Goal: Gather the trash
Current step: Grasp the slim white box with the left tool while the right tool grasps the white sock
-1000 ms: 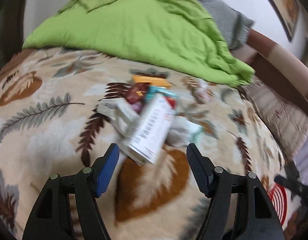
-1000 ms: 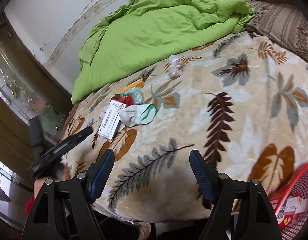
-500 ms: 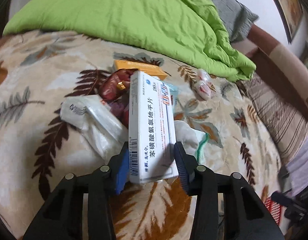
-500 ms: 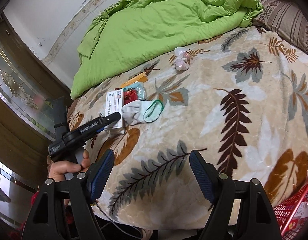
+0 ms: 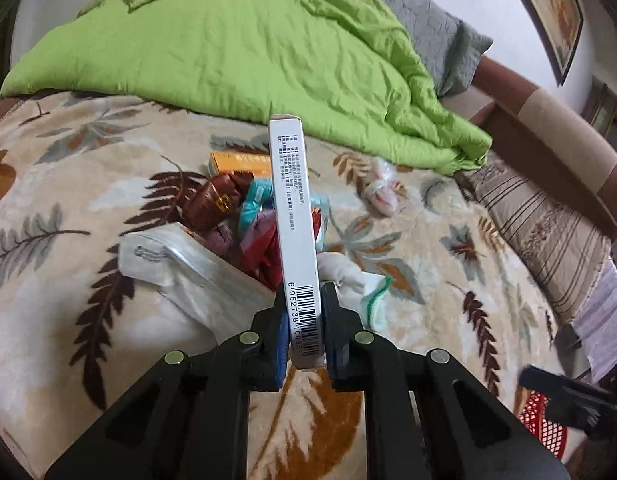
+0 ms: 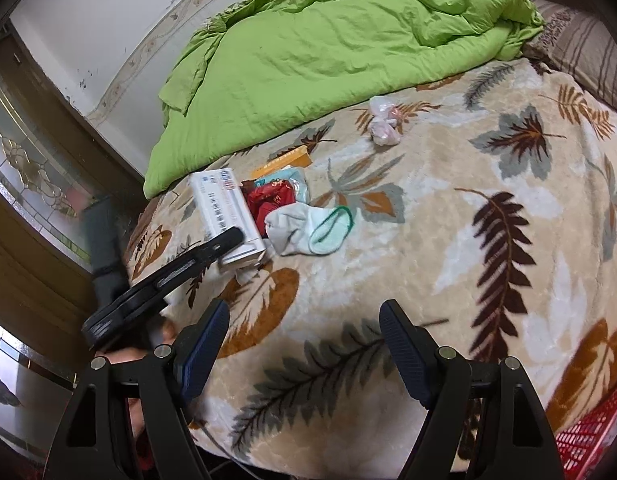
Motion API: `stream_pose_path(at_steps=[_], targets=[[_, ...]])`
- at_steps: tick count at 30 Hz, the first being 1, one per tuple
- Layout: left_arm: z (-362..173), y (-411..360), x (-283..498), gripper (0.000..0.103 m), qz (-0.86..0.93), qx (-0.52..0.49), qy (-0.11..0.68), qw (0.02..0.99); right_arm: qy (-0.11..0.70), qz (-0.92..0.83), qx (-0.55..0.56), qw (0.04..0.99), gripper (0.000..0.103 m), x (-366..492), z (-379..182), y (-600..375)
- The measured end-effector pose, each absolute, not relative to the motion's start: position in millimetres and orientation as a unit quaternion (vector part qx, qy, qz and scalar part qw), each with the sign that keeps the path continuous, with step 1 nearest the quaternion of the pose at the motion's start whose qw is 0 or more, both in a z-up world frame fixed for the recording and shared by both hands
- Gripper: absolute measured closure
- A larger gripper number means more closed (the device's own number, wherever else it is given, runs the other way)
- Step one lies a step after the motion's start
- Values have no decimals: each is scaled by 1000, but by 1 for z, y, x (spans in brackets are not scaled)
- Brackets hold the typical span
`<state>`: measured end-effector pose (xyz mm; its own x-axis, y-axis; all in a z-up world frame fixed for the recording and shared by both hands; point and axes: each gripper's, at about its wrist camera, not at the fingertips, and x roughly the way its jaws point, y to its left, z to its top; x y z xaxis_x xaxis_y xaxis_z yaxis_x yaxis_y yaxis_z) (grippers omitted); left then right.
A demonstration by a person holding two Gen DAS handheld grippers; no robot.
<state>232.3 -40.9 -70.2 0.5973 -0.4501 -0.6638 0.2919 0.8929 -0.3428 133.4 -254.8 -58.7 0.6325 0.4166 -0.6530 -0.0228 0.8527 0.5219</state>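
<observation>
My left gripper (image 5: 304, 320) is shut on a white medicine box (image 5: 294, 216) and holds it on edge above the trash pile. The box and the left gripper (image 6: 232, 240) also show in the right wrist view, the box (image 6: 224, 208) lifted off the blanket. Under it lie red wrappers (image 5: 212, 204), a teal packet (image 5: 254, 204), an orange box (image 5: 238, 162), a clear plastic bag (image 5: 180, 264) and a white sock (image 6: 304, 228). A small crumpled bag (image 6: 382, 124) lies apart. My right gripper (image 6: 304, 344) is open and empty, near the bed's front edge.
A green quilt (image 5: 244, 52) covers the far part of the bed. A leaf-patterned blanket (image 6: 468, 240) covers the rest. A red mesh basket (image 6: 592, 440) stands at the lower right, beside the bed; it also shows in the left wrist view (image 5: 542, 416). A striped pillow (image 5: 548, 236) lies at the right.
My left gripper closed on the white medicine box, then turned it on edge and lifted it off the pile. The right gripper stayed open and moved a little closer to the bed.
</observation>
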Motion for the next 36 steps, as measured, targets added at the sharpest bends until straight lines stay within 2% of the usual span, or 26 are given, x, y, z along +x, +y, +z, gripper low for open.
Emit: stream_pose_path(at_steps=[4,14,16,17,18,21,26,32,36], targets=[[-56,-24,216,89,-199,-98,372,901,409,128,222,876,21,164,-60,-241],[-54,19,210,89,-147,-108,366,913,416,125,169,885,21,252,-81,-183],[-55,22,209,89,-143,-101,365,914,423,118,145,887,27,264,-90,-169],[-55,22,208,89,-143,-98,364,915,427,116,135,887,40,267,-94,-166],[-55,22,207,89,-143,-93,364,916,433,115,127,885,56,269,-98,-163],[-55,21,205,89,-143,-84,362,917,442,123,122,880,80,269,-105,-166],[-54,15,203,89,-148,-83,360,917,396,116,125,902,85,243,-87,-183],[-52,-3,192,89,-159,-63,352,920,321,119,135,930,86,197,-52,-198],[-51,-12,184,89,-163,-52,349,921,308,121,136,934,86,178,-45,-198]])
